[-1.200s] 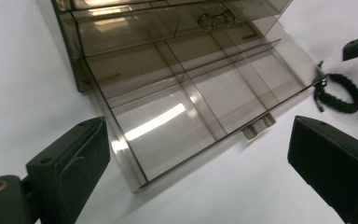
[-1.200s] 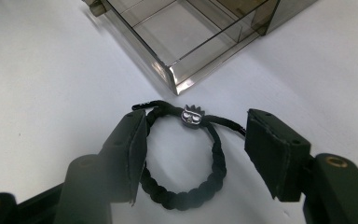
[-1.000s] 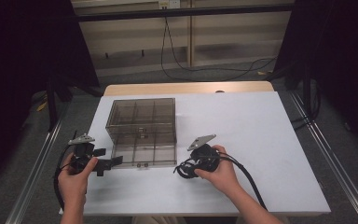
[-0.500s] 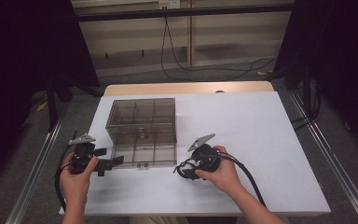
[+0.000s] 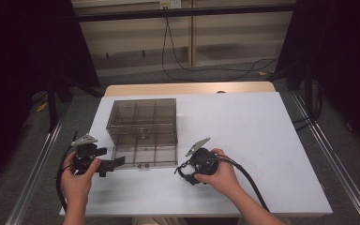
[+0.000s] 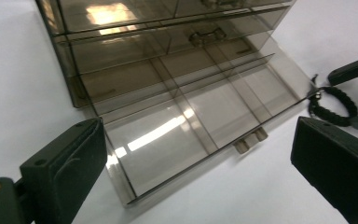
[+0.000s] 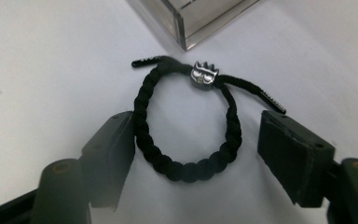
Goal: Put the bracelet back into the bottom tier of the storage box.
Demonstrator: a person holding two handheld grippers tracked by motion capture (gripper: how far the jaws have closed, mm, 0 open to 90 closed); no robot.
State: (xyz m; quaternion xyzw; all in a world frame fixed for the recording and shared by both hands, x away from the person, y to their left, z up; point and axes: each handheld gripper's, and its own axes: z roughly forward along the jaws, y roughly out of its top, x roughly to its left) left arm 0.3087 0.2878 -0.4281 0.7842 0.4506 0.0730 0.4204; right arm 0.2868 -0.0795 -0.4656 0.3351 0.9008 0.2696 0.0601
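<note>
So the black braided bracelet (image 7: 186, 135) is lying flat on the white table (image 5: 272, 140) just off the corner of the clear compartment box (image 5: 143, 131), nothing stowed yet. The right gripper (image 7: 196, 149) has just been opening and sits spread around the bracelet, left jaw touching the cord, no clamp. The left gripper (image 6: 196, 158) is wide open and empty at the box's pulled-out tray, so I'd say the pickup and drop-in are both left.

The room is dim, the white surface (image 5: 262, 140) evenly lit; glare streaks the clear box (image 6: 168, 126); near jaws are blurred.
</note>
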